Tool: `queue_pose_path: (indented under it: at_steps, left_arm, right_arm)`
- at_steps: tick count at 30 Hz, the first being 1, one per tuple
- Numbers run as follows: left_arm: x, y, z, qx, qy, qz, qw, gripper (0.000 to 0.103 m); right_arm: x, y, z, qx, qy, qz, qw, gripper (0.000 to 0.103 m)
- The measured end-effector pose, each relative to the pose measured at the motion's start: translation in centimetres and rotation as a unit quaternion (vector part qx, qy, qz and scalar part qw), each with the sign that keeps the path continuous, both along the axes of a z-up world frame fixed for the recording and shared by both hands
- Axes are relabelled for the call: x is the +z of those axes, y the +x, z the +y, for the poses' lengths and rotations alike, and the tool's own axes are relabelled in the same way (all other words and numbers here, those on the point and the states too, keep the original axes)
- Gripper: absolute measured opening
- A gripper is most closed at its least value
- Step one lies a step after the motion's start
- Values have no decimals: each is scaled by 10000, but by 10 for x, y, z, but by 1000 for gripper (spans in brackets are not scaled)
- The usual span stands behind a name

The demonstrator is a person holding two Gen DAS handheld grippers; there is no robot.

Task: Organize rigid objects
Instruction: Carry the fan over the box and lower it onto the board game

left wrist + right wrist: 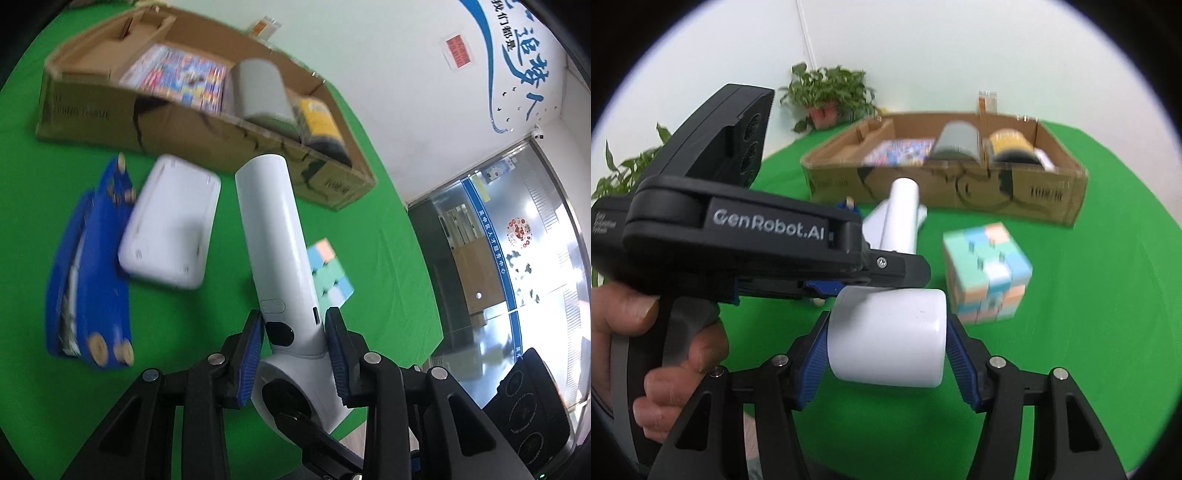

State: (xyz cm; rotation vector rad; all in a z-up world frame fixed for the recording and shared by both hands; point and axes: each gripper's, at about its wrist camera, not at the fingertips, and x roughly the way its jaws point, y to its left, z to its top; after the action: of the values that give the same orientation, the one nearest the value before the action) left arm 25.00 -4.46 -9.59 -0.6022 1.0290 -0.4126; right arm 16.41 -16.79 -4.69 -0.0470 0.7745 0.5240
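My left gripper (pixel 295 334) is shut on the handle of a white hair dryer (pixel 275 240), held above the green table, handle pointing toward the cardboard box (pixel 207 136). My right gripper (pixel 888 343) is shut on the same dryer's white round barrel (pixel 886 338); its handle (pixel 901 218) points away toward the box (pixel 960 192). The left gripper body (pixel 738 236) crosses the right wrist view above the barrel. A pastel cube (pixel 988 271) sits on the table to the right, and shows in the left wrist view (pixel 330 273). A white flat case (pixel 170 221) and a blue toy (pixel 92 277) lie left.
The box holds a colourful book (pixel 177 75), a grey roll (pixel 258 88) and a yellow-black item (pixel 319 122). Potted plants (pixel 827 92) stand behind the table by the wall. The green table's edge (pixel 417 236) curves at the right, with a glass door beyond.
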Motion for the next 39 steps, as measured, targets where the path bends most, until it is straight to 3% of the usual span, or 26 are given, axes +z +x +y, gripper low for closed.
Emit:
queue_pose_path:
  at_steps: [10, 18, 24, 30, 36, 39]
  left_arm:
    - [76, 37, 62, 180, 361, -682, 9969, 31]
    - [93, 100, 109, 167, 629, -618, 9960, 31]
    - [82, 162, 130, -26, 743, -438, 9963, 31]
    - [50, 203, 146, -103, 958, -156, 9952, 31]
    - [22, 215, 155, -181, 1032, 85, 9945, 31]
    - [18, 216, 160, -63, 1309, 137, 9913, 29]
  right_arm:
    - [46, 60, 45, 111, 380, -277, 9988, 59]
    - [55, 130, 89, 71, 583, 19, 9983, 59]
    - [45, 180, 108, -143, 711, 419, 9965, 59]
    - [25, 216, 123, -214, 793, 915, 9924, 59]
    - [-1, 228, 136, -241, 752, 1238, 9892, 59]
    - [-7, 225, 138, -156, 817, 1400, 9867, 62]
